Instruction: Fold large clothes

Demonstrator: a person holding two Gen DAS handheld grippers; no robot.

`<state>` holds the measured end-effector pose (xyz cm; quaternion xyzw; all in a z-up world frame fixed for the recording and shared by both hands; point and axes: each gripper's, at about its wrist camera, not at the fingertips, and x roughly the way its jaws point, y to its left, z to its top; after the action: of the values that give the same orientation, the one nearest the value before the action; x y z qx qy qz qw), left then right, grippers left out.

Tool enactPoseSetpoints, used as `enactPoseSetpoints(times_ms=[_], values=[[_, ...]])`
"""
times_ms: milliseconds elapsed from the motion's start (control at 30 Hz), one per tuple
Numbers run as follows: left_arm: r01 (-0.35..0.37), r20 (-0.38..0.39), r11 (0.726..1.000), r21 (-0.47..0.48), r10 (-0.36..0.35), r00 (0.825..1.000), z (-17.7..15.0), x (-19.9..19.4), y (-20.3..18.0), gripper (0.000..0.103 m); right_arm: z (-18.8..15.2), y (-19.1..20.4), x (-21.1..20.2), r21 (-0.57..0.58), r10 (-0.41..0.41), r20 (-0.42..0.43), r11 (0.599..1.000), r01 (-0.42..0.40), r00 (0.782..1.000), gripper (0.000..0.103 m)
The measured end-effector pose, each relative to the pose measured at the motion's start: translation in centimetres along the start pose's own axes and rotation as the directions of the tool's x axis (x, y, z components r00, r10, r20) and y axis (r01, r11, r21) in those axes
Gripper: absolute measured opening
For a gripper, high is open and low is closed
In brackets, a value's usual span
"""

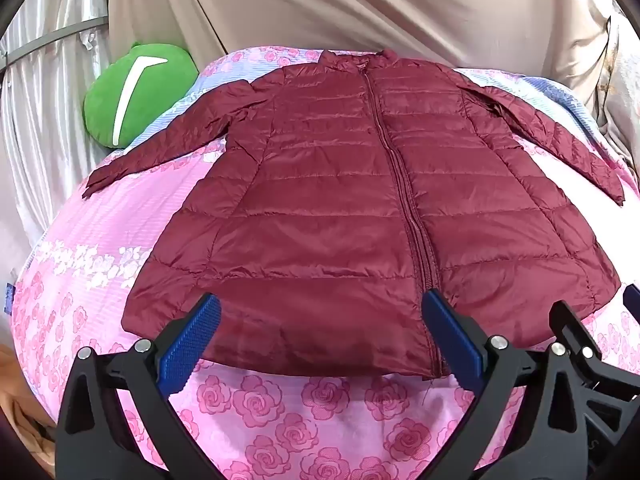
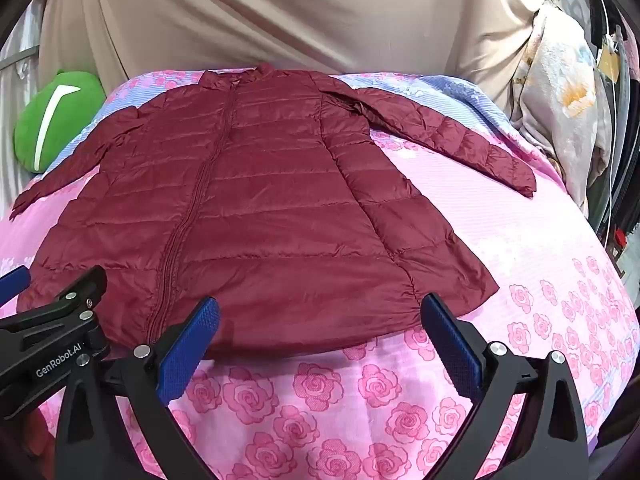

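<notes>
A dark red quilted jacket [image 1: 352, 208] [image 2: 256, 208] lies flat and zipped on a pink rose-print bed cover [image 1: 320, 412] [image 2: 320, 400], collar at the far side, both sleeves spread outward. My left gripper [image 1: 324, 320] hovers open just above the hem, left of the zipper, with nothing between its blue pads. Over the hem's right half my right gripper [image 2: 320, 320] also stands open, holding nothing. The right gripper's body [image 1: 576, 344] shows at the right edge of the left wrist view; the left gripper's body [image 2: 60, 320] shows at the left of the right wrist view.
A green plush cushion [image 1: 140, 92] [image 2: 56, 120] rests at the bed's far left. Beige fabric [image 1: 340, 4] hangs behind the bed. A floral pillow or bundle [image 2: 560, 112] leans at the far right, with cables and clutter beyond it.
</notes>
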<state>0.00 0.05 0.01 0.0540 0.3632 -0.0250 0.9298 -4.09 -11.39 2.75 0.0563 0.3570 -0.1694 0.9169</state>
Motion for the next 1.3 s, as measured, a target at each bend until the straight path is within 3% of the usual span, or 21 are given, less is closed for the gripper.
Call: enactPoseSetpoints(times_ms=[1300], values=[[0.0, -0.02, 1.0, 0.002, 0.0, 1.0, -0.37, 0.7, 0.45, 0.098, 0.02, 0.31, 0.13, -0.006, -0.005, -0.011, 1.0, 0.005, 1.0, 0.098]])
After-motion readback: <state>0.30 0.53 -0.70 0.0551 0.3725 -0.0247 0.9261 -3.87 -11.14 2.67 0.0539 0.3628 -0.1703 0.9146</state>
